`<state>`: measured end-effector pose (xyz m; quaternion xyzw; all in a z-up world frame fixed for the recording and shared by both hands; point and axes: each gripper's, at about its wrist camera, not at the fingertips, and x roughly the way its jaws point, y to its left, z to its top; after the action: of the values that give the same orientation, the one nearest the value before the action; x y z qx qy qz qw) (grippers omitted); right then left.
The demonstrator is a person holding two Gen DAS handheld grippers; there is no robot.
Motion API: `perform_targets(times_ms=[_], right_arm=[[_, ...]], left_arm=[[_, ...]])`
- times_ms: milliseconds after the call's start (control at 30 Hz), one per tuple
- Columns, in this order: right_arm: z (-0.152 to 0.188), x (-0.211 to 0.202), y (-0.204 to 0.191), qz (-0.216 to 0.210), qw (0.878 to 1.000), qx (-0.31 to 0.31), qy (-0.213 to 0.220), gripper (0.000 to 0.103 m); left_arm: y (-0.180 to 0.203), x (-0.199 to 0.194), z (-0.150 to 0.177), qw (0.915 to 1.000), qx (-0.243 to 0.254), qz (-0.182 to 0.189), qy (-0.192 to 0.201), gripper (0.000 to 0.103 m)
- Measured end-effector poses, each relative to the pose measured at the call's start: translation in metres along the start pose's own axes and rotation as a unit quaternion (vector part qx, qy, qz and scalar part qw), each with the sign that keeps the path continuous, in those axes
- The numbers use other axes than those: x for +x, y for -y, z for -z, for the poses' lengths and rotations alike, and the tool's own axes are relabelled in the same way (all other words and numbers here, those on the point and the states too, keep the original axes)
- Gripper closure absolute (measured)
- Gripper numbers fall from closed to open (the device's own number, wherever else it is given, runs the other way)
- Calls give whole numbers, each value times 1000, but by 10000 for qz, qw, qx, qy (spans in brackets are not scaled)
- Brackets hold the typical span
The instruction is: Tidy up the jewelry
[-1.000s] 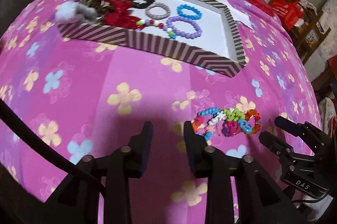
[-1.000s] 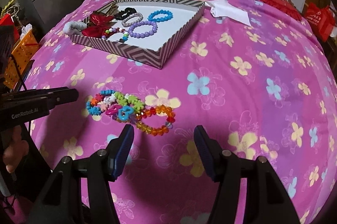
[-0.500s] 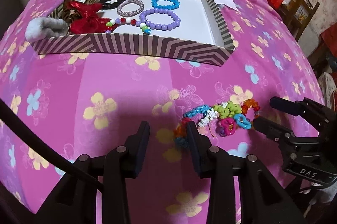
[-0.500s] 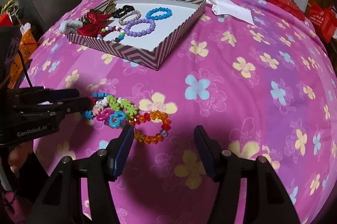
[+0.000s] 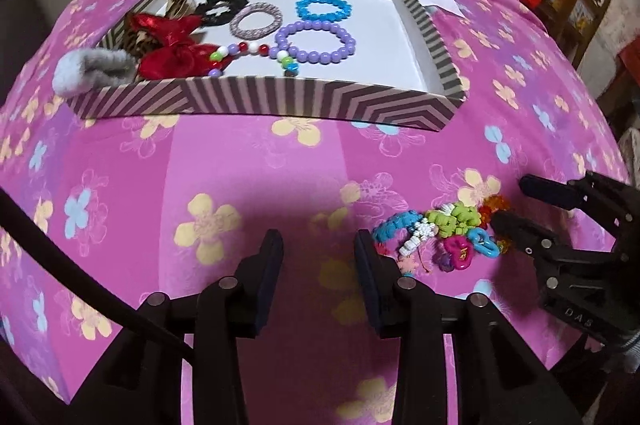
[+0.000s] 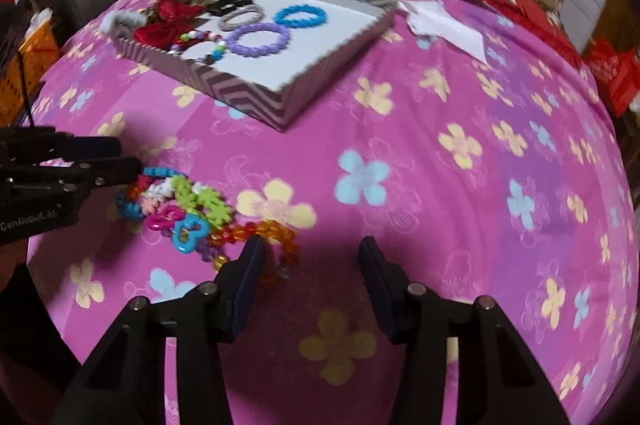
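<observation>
Left wrist view: left gripper (image 5: pixel 319 257) held low over the bed (image 5: pixel 248 177), aimed toward the striped tray (image 5: pixel 256 97) at the far side. Jaws stood moderately apart, holding nothing. The tangle of bead bracelets (image 5: pixel 444 231) lay on the bedspread just right of the right-hand jaw, its long axis running left to right. Right gripper (image 5: pixel 516 203) came in from the right edge, fingertips at the orange end of the tangle; jaws apart. Inside the tray: purple bracelet (image 5: pixel 316 43), blue bracelet (image 5: pixel 324 8), red bow (image 5: pixel 172 41).

Right wrist view: right gripper (image 6: pixel 312 265) low over the bed (image 6: pixel 440 185), jaws wide, empty. Bracelets (image 6: pixel 196 217) sat left of the left-hand jaw, the orange strand reaching it. Left gripper (image 6: pixel 116 157) entered from the left edge, tips beside the blue end.
</observation>
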<state>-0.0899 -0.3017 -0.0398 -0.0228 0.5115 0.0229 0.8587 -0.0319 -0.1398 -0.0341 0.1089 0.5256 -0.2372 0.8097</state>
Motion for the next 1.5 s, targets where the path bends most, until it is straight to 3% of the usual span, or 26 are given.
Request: perform_targets(times_ms=[67, 133, 200, 267, 367, 533, 767, 867, 1100, 1333, 1400, 1500], right_arm=[[-1, 0, -5, -56, 9999, -148, 31, 70], [-1, -1, -8, -74, 9996, -278, 54, 79], [0, -2, -8, -65, 9995, -292, 52, 89], [-1, -3, -6, -66, 9996, -267, 31, 93], [-3, -16, -1, -79, 9996, -198, 179, 93], [-17, -46, 1, -36, 9985, -245, 479, 94], [-31, -70, 2, 3, 9968, -230, 766, 94], [-28, -71, 0, 0, 9969, -250, 740, 94], [-23, -72, 5, -47, 9971, -173, 743, 94], [-23, -69, 6, -104, 9971, -148, 733, 94], [-23, -69, 6, -102, 9971, -155, 737, 94], [-26, -71, 4, -110, 9968, -193, 771, 94]], left_arm=[[6, 1, 1, 9997, 193, -133, 34, 46], [10, 1, 2, 9994, 301, -139, 97, 52], [13, 1, 1, 9988, 452, -115, 144, 75], [12, 1, 0, 9988, 468, -69, 114, 81], [1, -2, -4, 9995, 245, 222, 12, 81], [-18, -26, -13, 9990, -32, 400, 200, 81], [-15, -37, -9, 9972, -7, 714, 242, 81], [-9, -25, -3, 9968, 2, 799, 2, 62], [8, -3, 3, 9966, 284, 755, -147, 57], [22, 1, -3, 9958, 679, 612, -110, 56], [21, 1, -3, 9964, 689, 482, -110, 69], [10, 0, -5, 9967, 438, 652, -188, 70]])
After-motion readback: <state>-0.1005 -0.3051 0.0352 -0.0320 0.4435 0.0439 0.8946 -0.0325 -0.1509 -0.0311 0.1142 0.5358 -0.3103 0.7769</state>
